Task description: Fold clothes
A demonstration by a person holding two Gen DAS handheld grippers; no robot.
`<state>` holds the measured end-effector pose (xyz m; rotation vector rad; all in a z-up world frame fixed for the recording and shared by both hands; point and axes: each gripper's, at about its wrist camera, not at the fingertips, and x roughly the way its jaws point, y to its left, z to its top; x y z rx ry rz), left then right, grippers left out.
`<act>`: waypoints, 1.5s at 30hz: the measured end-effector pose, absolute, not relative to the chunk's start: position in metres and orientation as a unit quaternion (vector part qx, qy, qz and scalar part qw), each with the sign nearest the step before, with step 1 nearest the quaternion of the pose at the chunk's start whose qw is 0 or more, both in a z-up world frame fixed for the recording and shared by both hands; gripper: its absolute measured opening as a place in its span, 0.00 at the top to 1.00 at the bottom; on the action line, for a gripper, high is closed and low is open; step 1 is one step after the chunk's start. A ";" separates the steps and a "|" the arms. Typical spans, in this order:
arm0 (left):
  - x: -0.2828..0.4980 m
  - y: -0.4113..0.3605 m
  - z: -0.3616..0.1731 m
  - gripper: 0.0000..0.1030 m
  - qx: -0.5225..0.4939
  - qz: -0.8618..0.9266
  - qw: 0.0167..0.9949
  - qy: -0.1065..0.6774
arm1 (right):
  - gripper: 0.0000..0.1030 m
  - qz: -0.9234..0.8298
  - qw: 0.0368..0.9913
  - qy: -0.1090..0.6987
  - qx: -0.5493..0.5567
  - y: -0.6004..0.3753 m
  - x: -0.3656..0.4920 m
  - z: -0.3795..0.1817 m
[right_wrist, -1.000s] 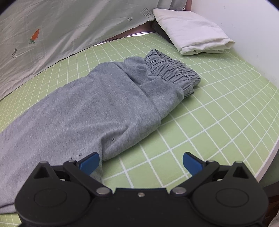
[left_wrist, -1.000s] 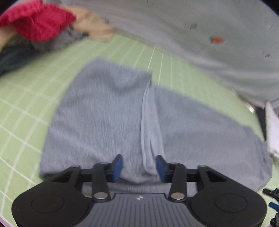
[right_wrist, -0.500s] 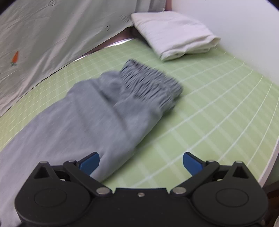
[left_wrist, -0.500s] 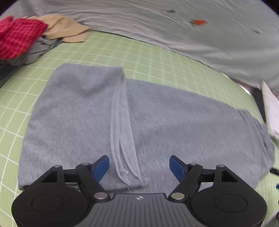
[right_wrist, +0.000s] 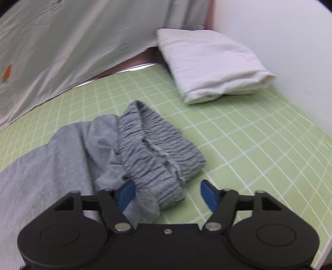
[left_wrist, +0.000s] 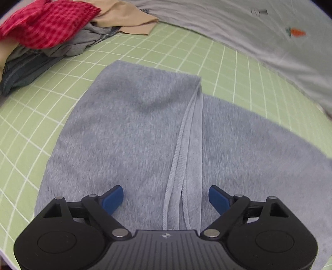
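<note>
Grey sweatpants (left_wrist: 132,133) lie flat on the green grid mat (left_wrist: 228,68), with the leg end folded over so its hem band (left_wrist: 191,157) runs down the middle. My left gripper (left_wrist: 166,199) is open and empty just above this hem, its jaws on either side of it. In the right wrist view the ruched elastic waistband (right_wrist: 157,153) lies bunched on the mat (right_wrist: 259,145). My right gripper (right_wrist: 167,195) is open and empty, with the near corner of the waistband between its jaws.
A pile of clothes with a red checked garment (left_wrist: 45,27) and a beige one (left_wrist: 128,18) sits at the far left. A folded white cloth (right_wrist: 209,64) lies at the far right by the wall. A grey carrot-print sheet (left_wrist: 269,41) hangs along the back edge.
My left gripper opened wide and let go of the hem, which now lies on the pants. My right gripper moved right and forward along the pants to the waistband.
</note>
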<state>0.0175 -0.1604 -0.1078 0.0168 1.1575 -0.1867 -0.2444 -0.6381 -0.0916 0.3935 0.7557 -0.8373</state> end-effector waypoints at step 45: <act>0.018 -0.184 -0.120 0.00 0.075 -0.087 0.826 0.552 | 0.72 -0.420 0.764 0.226 0.435 -0.707 -0.270 -0.122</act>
